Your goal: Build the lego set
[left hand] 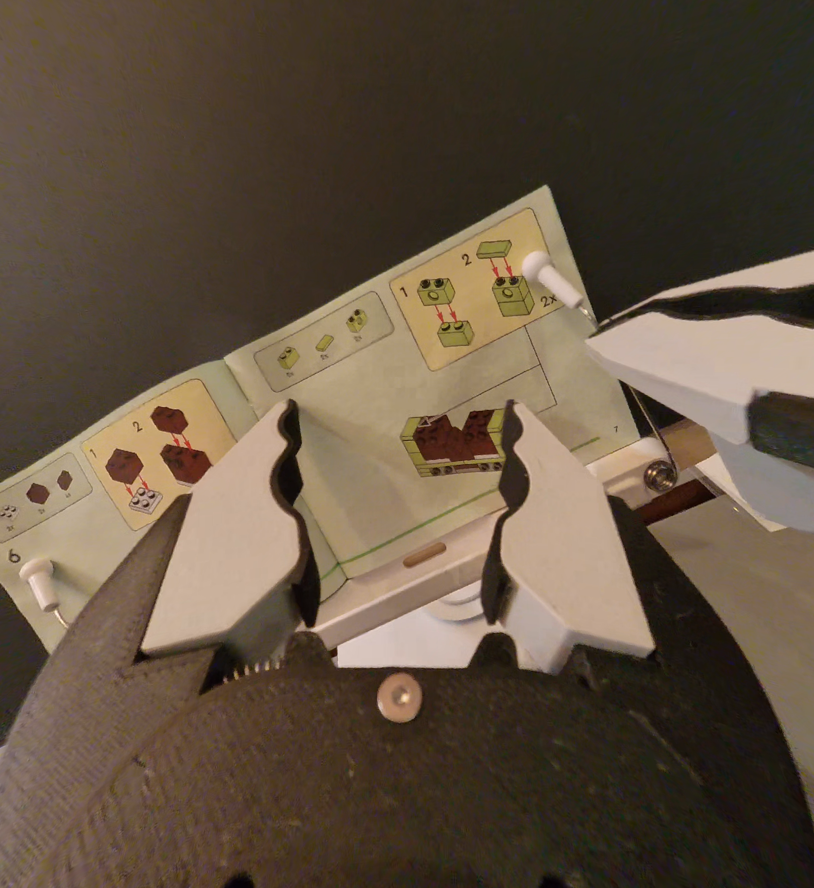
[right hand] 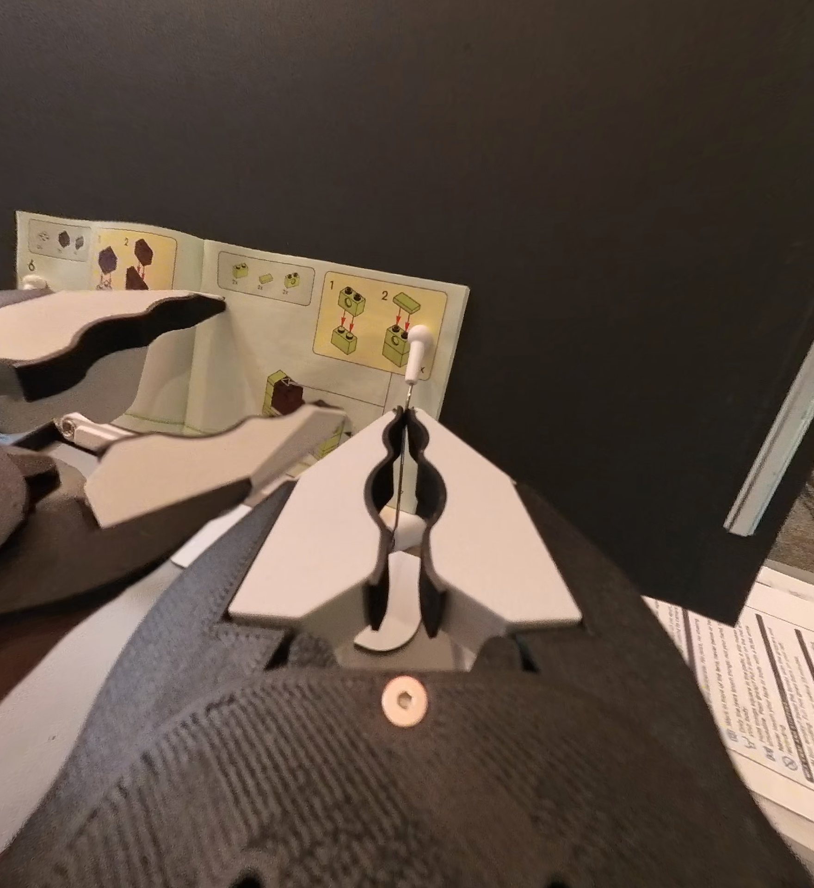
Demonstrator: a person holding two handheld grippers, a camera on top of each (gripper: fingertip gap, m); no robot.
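Booklet: the instruction booklet (left hand: 347, 432) is propped open on a white stand (left hand: 395, 591) against the dark wall, with a white pin (left hand: 547, 276) over its right page and another pin (left hand: 37, 574) over the left.
Right tongs (right hand: 402, 413): pinched on the wire below the right pin's head.
Left tongs (left hand: 400, 418): spread wide, empty, facing the open pages.
Bricks: none in view.
Advice: the wire is best moved slowly and straight, so the paper is neither torn nor knocked off the stand.

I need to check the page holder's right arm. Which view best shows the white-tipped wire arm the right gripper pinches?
The right wrist view: the white-tipped wire arm runs centred into the right gripper. The left wrist view shows it at the page's edge.
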